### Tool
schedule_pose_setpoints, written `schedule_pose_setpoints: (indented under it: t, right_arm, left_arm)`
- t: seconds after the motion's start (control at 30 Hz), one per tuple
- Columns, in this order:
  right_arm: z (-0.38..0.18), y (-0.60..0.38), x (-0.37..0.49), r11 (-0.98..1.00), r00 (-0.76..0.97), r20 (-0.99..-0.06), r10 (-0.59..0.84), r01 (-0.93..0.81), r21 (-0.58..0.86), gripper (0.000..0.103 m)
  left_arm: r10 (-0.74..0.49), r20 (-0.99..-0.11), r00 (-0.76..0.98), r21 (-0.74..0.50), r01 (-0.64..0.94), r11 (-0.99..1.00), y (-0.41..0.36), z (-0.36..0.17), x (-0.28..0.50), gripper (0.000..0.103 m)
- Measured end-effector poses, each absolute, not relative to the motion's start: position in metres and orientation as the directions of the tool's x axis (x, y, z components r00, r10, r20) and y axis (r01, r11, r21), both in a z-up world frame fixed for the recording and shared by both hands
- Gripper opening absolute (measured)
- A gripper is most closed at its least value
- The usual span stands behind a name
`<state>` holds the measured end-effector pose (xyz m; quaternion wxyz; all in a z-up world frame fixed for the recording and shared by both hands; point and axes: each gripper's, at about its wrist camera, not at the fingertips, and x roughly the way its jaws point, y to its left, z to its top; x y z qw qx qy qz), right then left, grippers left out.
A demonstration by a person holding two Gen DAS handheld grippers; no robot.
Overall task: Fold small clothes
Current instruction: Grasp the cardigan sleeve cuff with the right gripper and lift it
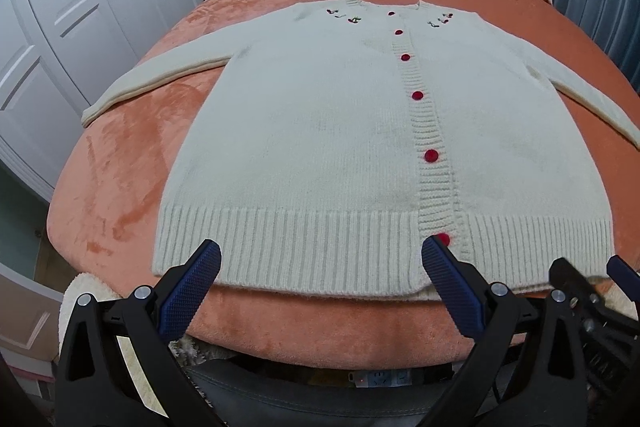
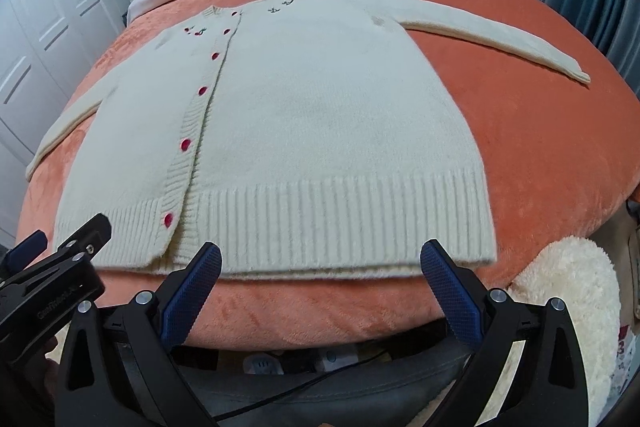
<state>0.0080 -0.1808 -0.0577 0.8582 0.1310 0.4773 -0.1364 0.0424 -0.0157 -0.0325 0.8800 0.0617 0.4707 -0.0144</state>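
A cream knitted cardigan point(image 1: 320, 131) lies flat, buttoned with red buttons point(image 1: 417, 95), on an orange plush blanket point(image 1: 120, 167), both sleeves spread out sideways. The left gripper point(image 1: 320, 259) hangs at the ribbed hem, jaws spread wide and holding nothing, the left half of the hem between them. Just beside it, the right gripper point(image 2: 320, 259) has its jaws spread too, framing the hem's right half ahead of its fingertips.

Frames: black plastic, triangular cut-outs, lower corners.
Pads point(image 1: 188, 291): blue, cross-hatched.
Screws point(image 2: 498, 294): silver, round.
Marking: pale lettering, lower left.
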Motion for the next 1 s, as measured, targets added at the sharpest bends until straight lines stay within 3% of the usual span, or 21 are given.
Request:
schedule_pose_setpoints:
  t: [0.2,0.33,0.47,0.63,0.7,0.73,0.8,0.9,1.0]
  right_arm:
    - [-0.037,-0.307,0.031,0.851,0.607,-0.783,-0.136,0.476,0.221,0.098]
    - [-0.038,-0.432,0.036,0.704,0.761,-0.631,-0.146,0.528,0.474,0.098]
    - [-0.066,-0.533,0.043,0.529,0.804,-0.565,-0.185,0.566,0.633,0.096]
    - [-0.108,-0.606,0.050,0.341,0.842,-0.500,-0.204,0.540,0.770,0.074]
    - [-0.120,-0.614,0.059,0.334,0.840,-0.501,-0.208,0.542,0.771,0.051]
    - [-0.123,-0.615,0.065,0.345,0.836,-0.506,-0.214,0.549,0.761,0.045]
    - [-0.127,-0.618,0.080,0.354,0.841,-0.506,-0.191,0.540,0.764,0.011]
    - [-0.107,-0.610,0.097,0.385,0.874,-0.435,-0.219,0.487,0.784,0.010]
    - [-0.049,-0.562,0.142,0.564,0.945,-0.307,-0.111,0.314,0.763,0.010]
  left_arm:
    - [0.023,-0.804,0.594,0.050,0.028,0.998,0.000,-0.022,0.065,0.098]
    - [0.019,-0.789,0.615,0.007,-0.023,1.000,0.010,-0.017,0.082,0.098]
    - [0.027,-0.781,0.624,-0.021,-0.070,0.997,0.014,-0.017,0.098,0.098]
    - [0.036,-0.775,0.631,-0.022,-0.085,0.996,0.008,-0.024,0.115,0.098]
    - [0.031,-0.781,0.624,-0.035,-0.092,0.995,0.007,-0.028,0.122,0.098]
    - [0.025,-0.784,0.620,-0.043,-0.095,0.995,0.006,-0.030,0.125,0.098]
    - [0.014,-0.791,0.612,-0.059,-0.099,0.993,0.006,-0.035,0.131,0.098]
    - [0.015,-0.786,0.618,-0.056,-0.095,0.994,0.006,-0.037,0.138,0.098]
    - [0.013,-0.773,0.634,-0.067,-0.103,0.992,0.015,-0.035,0.144,0.098]
